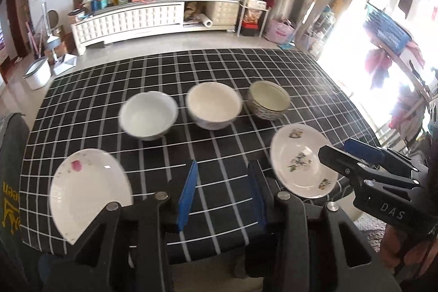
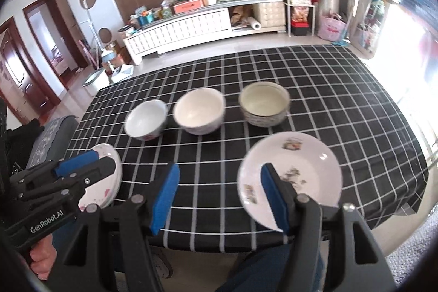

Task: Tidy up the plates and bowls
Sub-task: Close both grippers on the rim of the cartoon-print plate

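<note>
Three bowls stand in a row across the middle of the checked tablecloth, beyond both grippers. The white bowl is ahead and to the left of the left gripper, the cream bowl is nearly straight ahead of it, and the patterned bowl, which looks like a small stack of nested bowls, is ahead and to its right. The three bowls are close together but apart from one another.

Two plates lie nearer, on the edge of the table closest to the person. The pink-spotted plate is just to the left of the left gripper. The flowered plate lies under the right-hand finger of the right gripper, whose blue pad stands in front of the plate's left part; whether it touches the plate I cannot tell.

The left gripper is partly parted, with only tablecloth showing in the gap, and holds nothing. The right gripper stands wider and is also empty-handed, with bare cloth between its pads.

From the left wrist view the right gripper shows at the right, over the rim of the flowered plate. From the right wrist view the left gripper shows at the left, over the pink-spotted plate, with a hand on its handle.

Beyond the table stands a long white cabinet crowded with boxes and jars.
</note>
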The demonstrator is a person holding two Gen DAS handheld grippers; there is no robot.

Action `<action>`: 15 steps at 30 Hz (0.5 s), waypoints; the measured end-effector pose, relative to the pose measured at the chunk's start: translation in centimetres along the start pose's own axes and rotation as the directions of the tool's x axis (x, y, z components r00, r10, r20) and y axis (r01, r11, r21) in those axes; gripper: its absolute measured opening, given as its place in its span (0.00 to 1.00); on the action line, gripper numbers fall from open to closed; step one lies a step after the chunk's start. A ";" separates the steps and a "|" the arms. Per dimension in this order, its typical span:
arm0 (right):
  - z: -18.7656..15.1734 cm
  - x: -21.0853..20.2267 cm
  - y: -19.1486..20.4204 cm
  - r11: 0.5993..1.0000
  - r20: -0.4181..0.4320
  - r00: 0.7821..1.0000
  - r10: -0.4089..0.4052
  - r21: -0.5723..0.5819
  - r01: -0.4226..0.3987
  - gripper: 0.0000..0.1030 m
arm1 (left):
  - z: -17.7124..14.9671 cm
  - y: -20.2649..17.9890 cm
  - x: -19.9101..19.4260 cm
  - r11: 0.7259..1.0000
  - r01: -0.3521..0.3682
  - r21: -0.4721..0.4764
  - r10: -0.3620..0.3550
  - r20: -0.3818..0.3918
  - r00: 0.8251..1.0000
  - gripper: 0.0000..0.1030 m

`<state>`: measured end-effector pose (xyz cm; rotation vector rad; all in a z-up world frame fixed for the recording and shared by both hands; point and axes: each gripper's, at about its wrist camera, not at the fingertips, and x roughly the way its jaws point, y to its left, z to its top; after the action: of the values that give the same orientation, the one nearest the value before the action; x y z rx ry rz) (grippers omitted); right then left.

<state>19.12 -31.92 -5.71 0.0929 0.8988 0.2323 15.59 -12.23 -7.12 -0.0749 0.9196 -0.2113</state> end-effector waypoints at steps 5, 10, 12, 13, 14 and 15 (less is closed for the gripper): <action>0.0 0.1 -3.0 0.999 -0.021 0.999 -0.032 0.026 0.032 0.65 | 0.6 -2.9 2.3 0.999 0.032 0.031 -0.031 -0.043 0.999 0.34; 0.0 0.3 -5.6 0.997 -0.038 0.997 -0.066 0.035 0.068 0.65 | 1.2 -5.0 4.4 0.998 0.056 0.040 -0.053 -0.072 0.996 0.34; 0.0 0.5 -6.6 0.996 -0.044 0.996 -0.079 0.039 0.080 0.65 | 1.5 -5.8 5.3 0.997 0.066 0.051 -0.061 -0.088 0.994 0.34; 0.0 0.7 -7.2 0.995 -0.049 0.995 -0.086 0.045 0.088 0.65 | 1.5 -6.1 5.7 0.996 0.069 0.053 -0.064 -0.094 0.993 0.34; 0.0 0.8 -7.6 0.995 -0.051 0.995 -0.087 0.050 0.089 0.65 | 1.6 -6.4 6.1 0.996 0.073 0.055 -0.068 -0.100 0.993 0.34; -0.1 1.0 -8.1 0.994 -0.055 0.995 -0.087 0.058 0.090 0.65 | 1.6 -6.7 6.6 0.995 0.079 0.059 -0.072 -0.111 0.991 0.34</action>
<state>20.96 -39.58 -7.96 0.1031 0.9598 0.1254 19.74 -20.20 -10.26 -0.0395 1.0191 -0.3174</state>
